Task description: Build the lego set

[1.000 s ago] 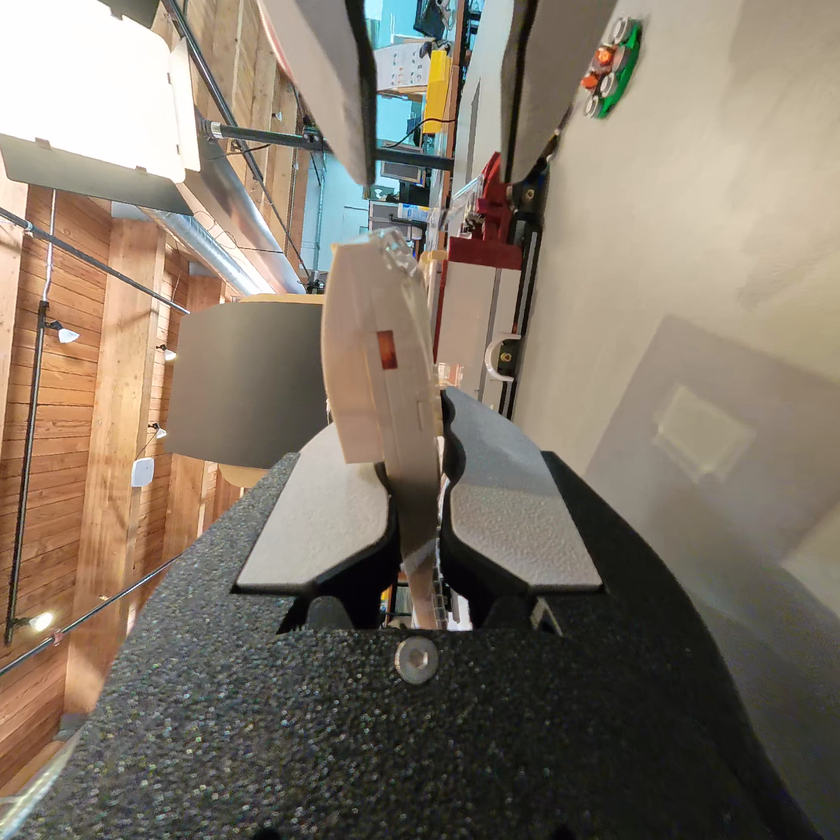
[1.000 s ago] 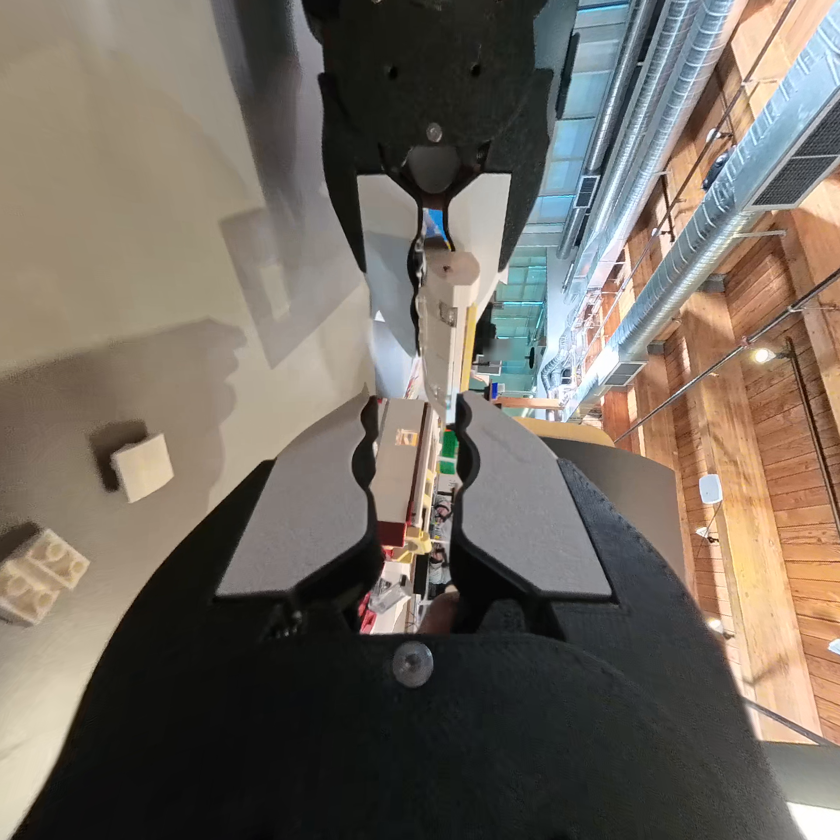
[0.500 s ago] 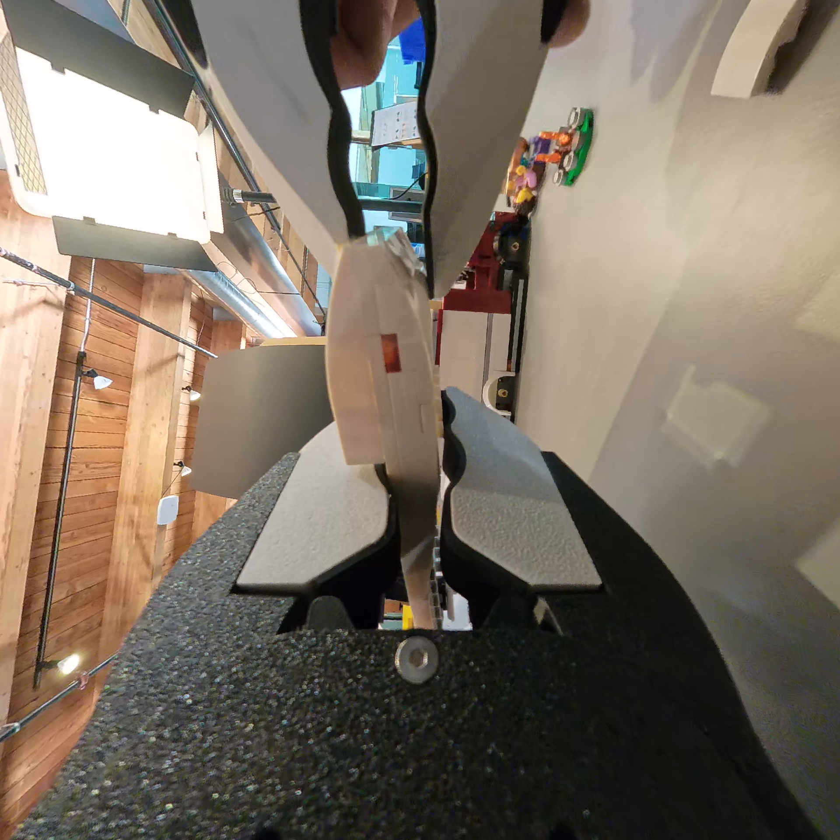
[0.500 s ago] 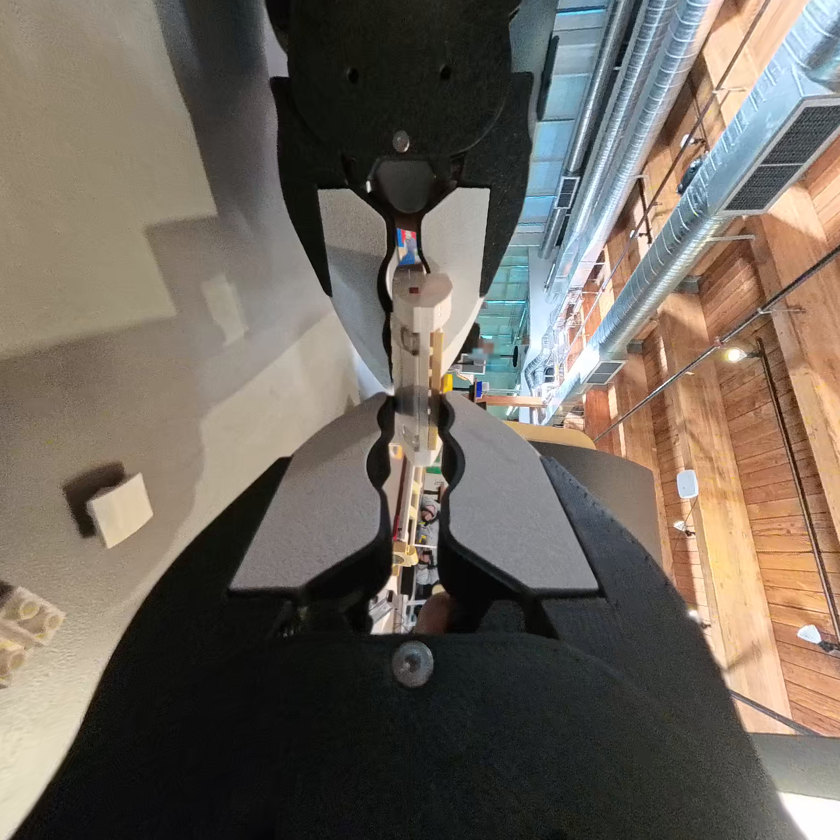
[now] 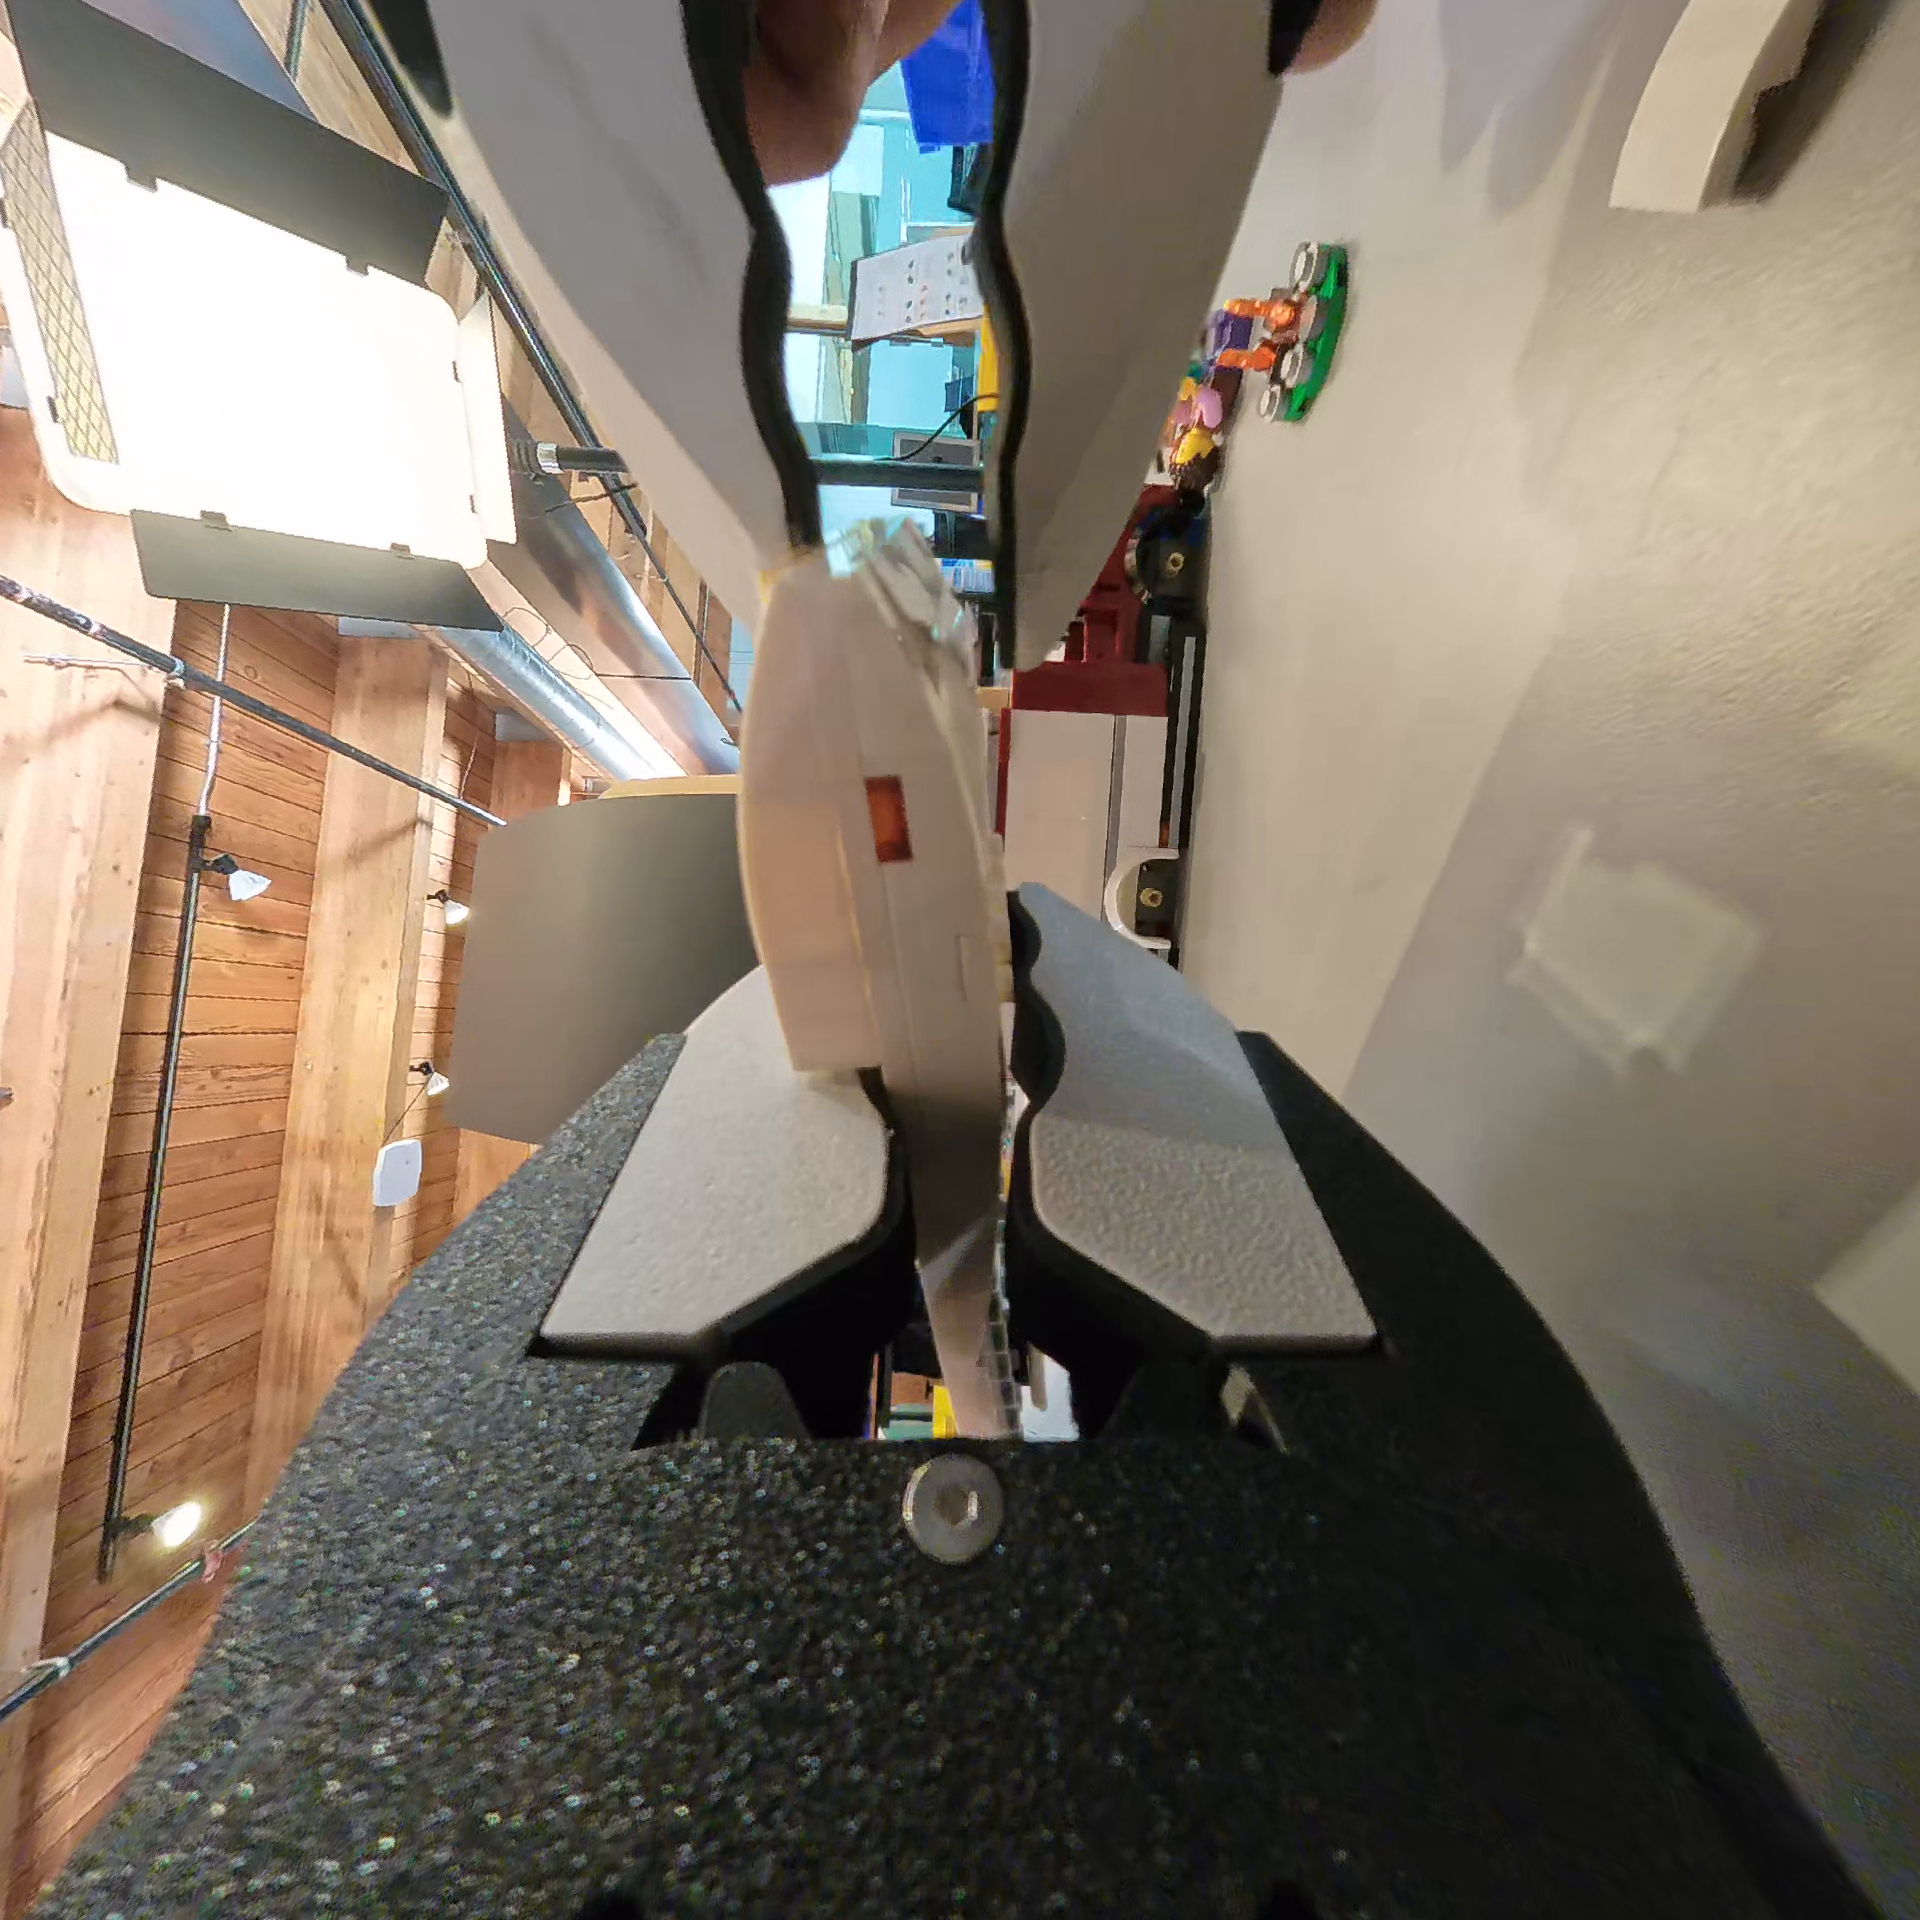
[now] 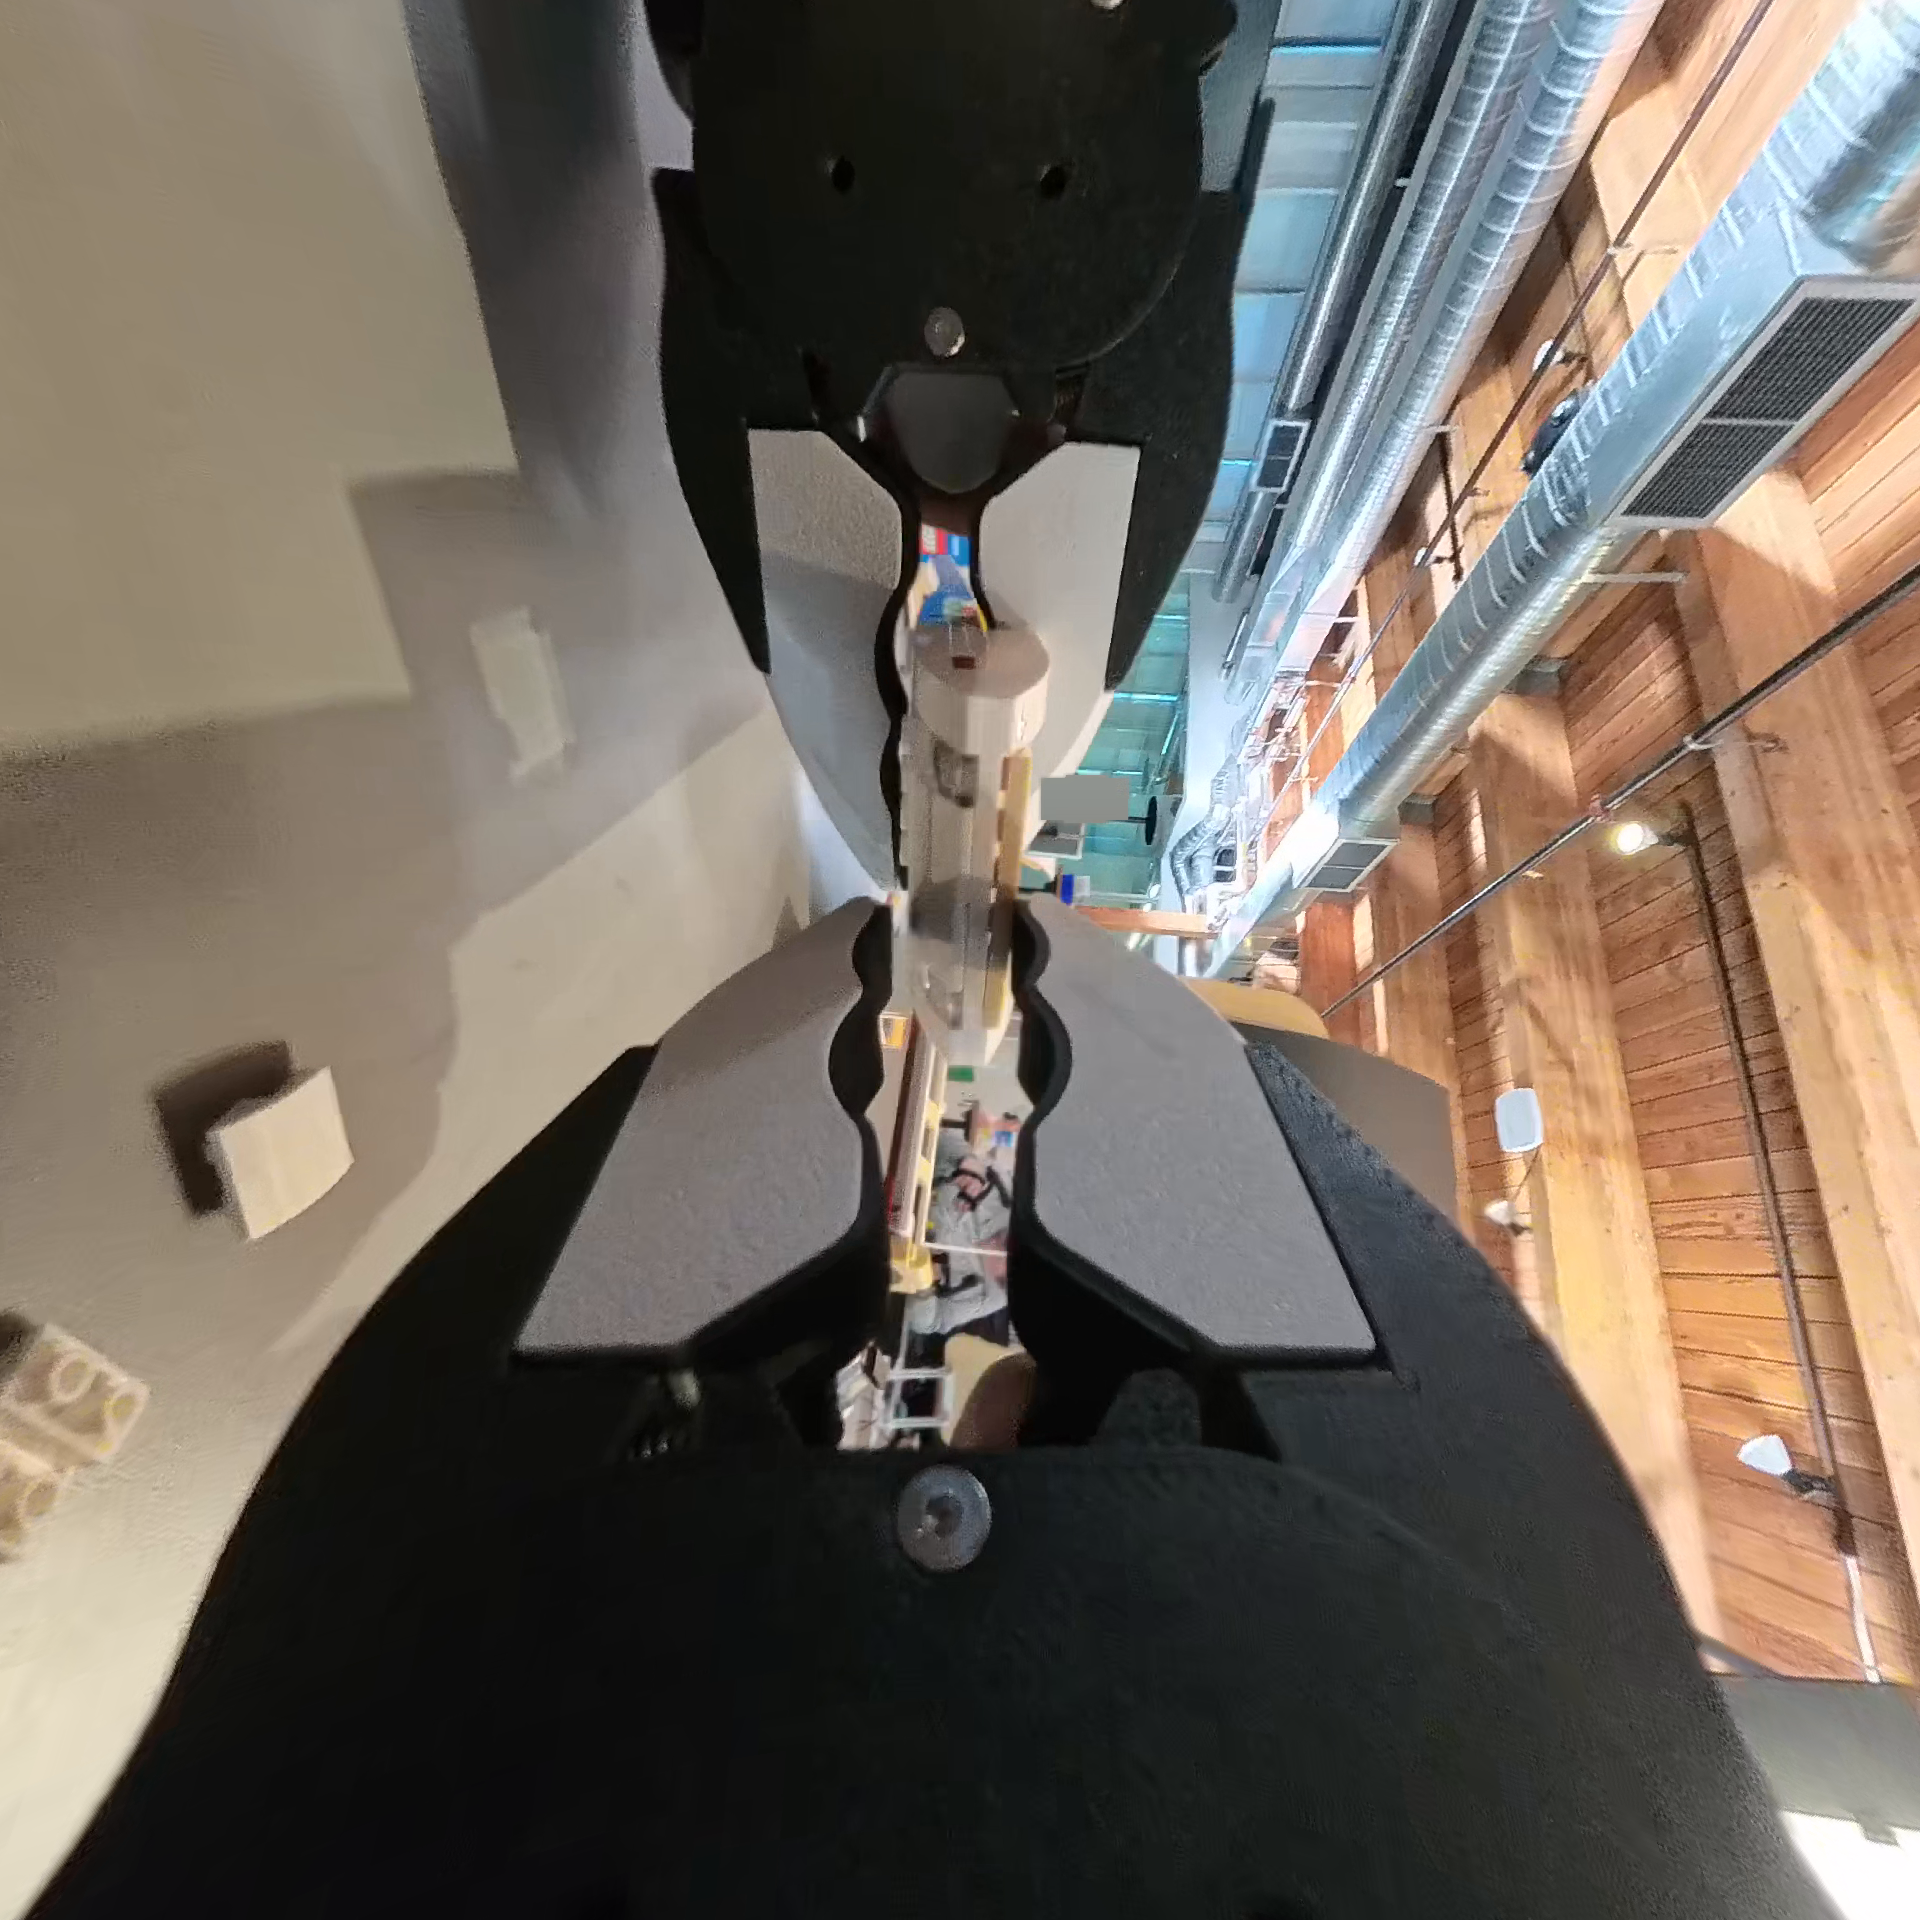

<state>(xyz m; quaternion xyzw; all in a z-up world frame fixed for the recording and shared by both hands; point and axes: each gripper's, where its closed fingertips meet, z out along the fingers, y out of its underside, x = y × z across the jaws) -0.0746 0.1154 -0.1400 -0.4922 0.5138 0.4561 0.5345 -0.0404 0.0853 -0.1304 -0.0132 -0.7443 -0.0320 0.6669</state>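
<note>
white brick-built model (image 5: 873, 862) with small orange tile — held off the table, clamped at both ends

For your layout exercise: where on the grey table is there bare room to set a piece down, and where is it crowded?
Free: the table between the green plate and the clear tile. Crowded: around the white cube and studded bricks.

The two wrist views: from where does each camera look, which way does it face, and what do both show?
Left wrist view: sits on the left gripper, looks along its fingers at the white brick assembly it clamps; right gripper opposite.
Right wrist view: sits on the right gripper, faces the left gripper across the same assembly.
Shared: the assembly, both grippers, the grey table.
</note>
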